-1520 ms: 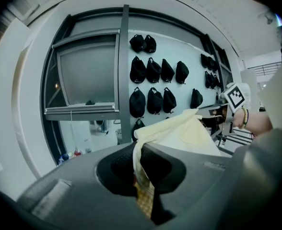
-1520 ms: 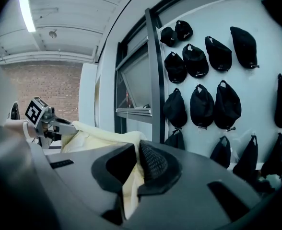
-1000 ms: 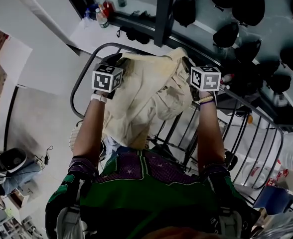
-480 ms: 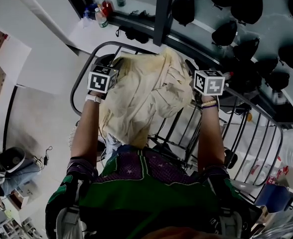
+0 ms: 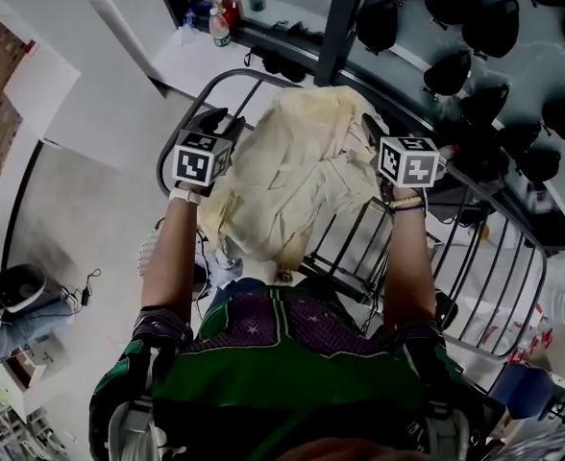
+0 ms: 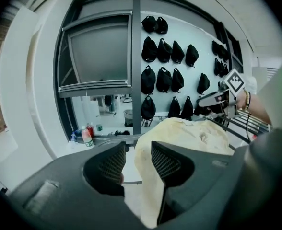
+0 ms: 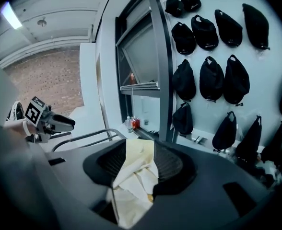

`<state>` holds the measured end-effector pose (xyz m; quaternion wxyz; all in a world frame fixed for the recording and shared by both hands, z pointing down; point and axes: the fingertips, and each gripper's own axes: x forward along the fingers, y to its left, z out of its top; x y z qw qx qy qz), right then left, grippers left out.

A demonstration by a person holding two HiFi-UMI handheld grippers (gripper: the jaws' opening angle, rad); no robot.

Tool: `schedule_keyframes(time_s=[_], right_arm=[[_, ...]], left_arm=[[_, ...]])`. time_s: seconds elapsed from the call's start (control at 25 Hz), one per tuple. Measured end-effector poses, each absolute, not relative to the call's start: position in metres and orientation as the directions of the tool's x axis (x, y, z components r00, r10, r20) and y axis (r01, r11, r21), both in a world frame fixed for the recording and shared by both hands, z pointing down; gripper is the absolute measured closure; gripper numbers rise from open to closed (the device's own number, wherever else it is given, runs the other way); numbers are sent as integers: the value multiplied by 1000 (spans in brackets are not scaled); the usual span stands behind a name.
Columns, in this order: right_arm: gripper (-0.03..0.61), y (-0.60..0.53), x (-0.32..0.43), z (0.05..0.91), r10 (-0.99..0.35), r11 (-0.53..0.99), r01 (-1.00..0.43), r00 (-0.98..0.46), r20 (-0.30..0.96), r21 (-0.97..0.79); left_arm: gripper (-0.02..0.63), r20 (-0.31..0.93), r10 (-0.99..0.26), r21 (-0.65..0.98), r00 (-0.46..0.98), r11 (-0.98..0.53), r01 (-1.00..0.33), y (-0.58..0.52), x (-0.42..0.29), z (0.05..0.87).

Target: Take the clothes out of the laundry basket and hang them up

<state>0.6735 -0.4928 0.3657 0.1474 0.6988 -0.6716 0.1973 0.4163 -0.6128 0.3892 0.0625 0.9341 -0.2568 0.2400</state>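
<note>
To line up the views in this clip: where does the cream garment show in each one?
Head view: cream garment at centre, just above the middle.
Left gripper view: lower centre, spreading right.
Right gripper view: bottom centre.
Shared landmark: black caps on the wall.
</note>
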Motion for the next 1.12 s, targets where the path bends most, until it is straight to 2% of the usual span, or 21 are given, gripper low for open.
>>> schedule_keyframes(time_s=[0.48, 1.12], right_arm=[[411, -457, 561, 308, -924, -47, -998, 30, 382, -34], [411, -388, 362, 256, -969, -8, -1000, 6, 247, -8]], left_arm=[[440, 369, -507, -11, 779, -840, -542, -568, 295, 335], [440, 237, -554, -4, 798, -822, -570, -488, 105, 294]])
